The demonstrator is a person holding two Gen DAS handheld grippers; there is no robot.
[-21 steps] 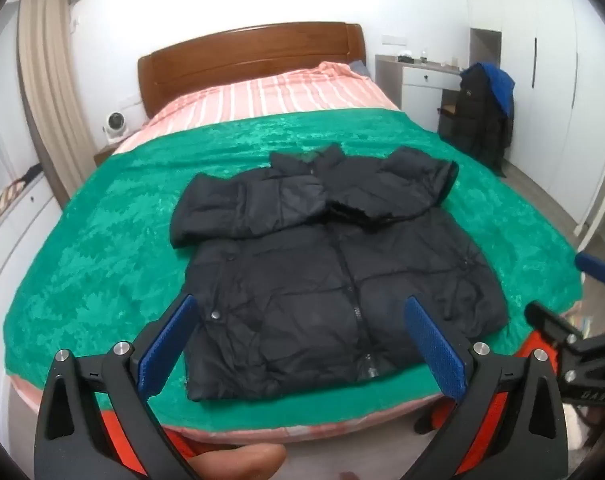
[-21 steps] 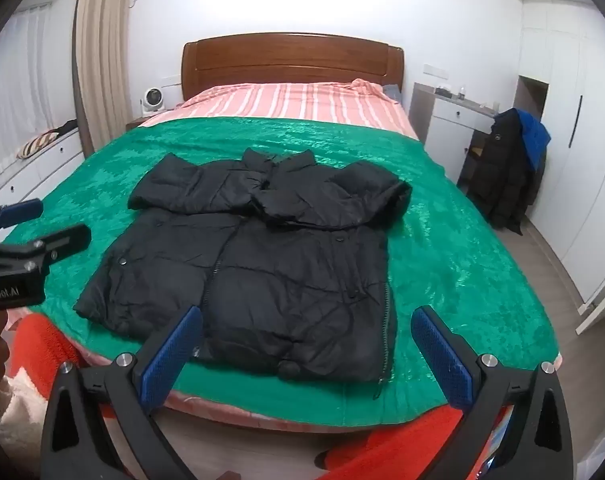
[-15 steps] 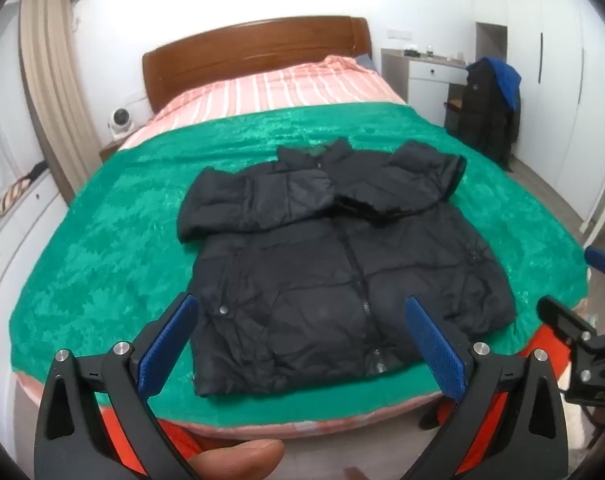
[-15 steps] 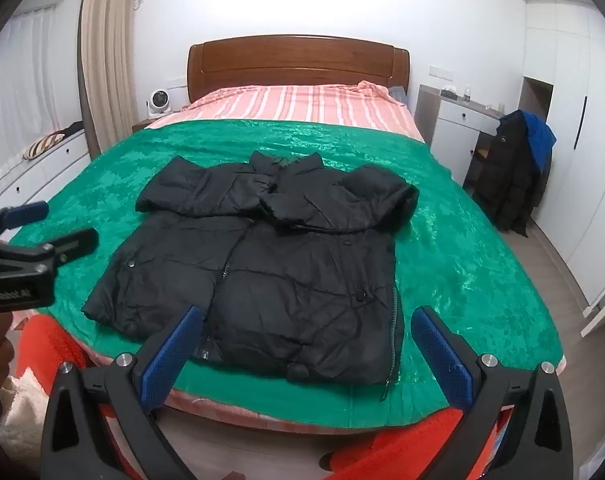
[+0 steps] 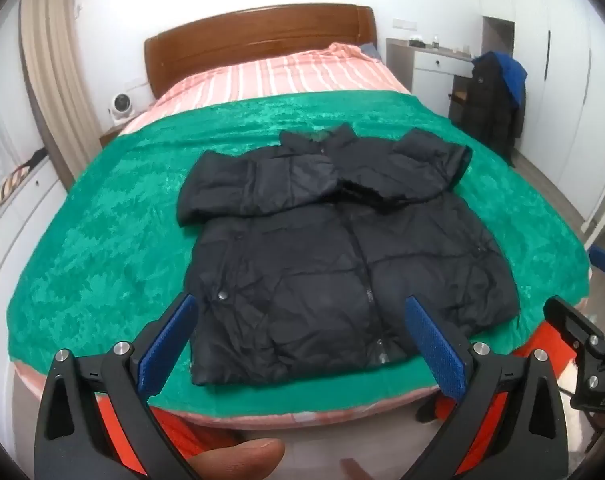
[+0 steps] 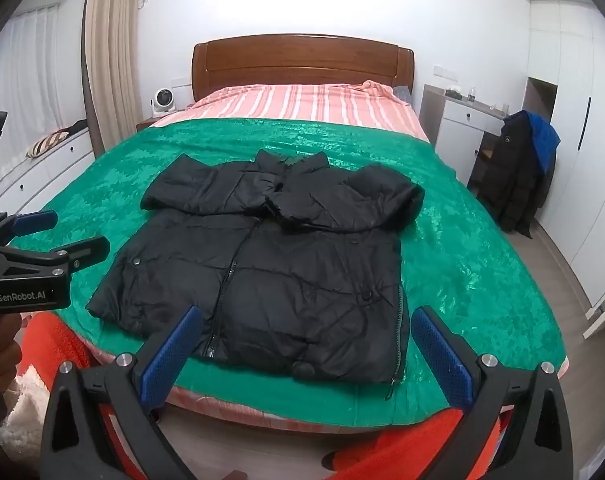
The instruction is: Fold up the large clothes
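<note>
A black puffer jacket (image 5: 326,256) lies flat, front up, on the green bedspread (image 5: 102,240), hem toward me, both sleeves folded across the chest. It also shows in the right wrist view (image 6: 270,268). My left gripper (image 5: 302,340) is open and empty, held off the foot of the bed in front of the hem. My right gripper (image 6: 308,344) is open and empty, also short of the hem. Each gripper shows at the edge of the other's view, the right (image 5: 578,336) and the left (image 6: 42,240).
The bed has a wooden headboard (image 6: 302,60) and a striped pink sheet (image 6: 302,104). A dark coat with blue lining hangs on a chair (image 6: 518,176) by a white desk at right. White drawers (image 6: 42,172) line the left wall. Red cloth (image 6: 50,344) is below the bed's foot.
Both grippers have risen and tilted a little, so the jacket sits slightly lower and nearer in both views. The jacket itself has not moved. Both stay open.
</note>
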